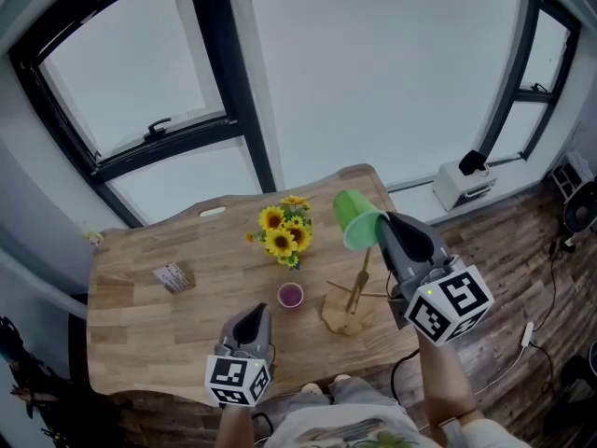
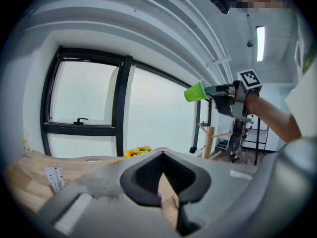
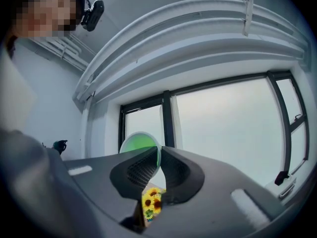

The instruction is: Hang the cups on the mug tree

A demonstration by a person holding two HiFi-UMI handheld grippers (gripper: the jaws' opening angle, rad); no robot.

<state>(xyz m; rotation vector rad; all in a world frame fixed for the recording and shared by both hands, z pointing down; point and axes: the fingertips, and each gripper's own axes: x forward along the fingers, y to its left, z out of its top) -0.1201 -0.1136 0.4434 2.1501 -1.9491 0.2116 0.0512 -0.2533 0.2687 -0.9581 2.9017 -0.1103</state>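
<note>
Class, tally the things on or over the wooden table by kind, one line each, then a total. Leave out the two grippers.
Cups: 2 (green cup, purple cup)
Mug tree: 1
Sunflower bunch: 1
Small packet: 1
Total: 5

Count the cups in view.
2: a green cup held in the right gripper's jaws above the table, and a small pink cup standing on the table beside the mug tree.
</note>
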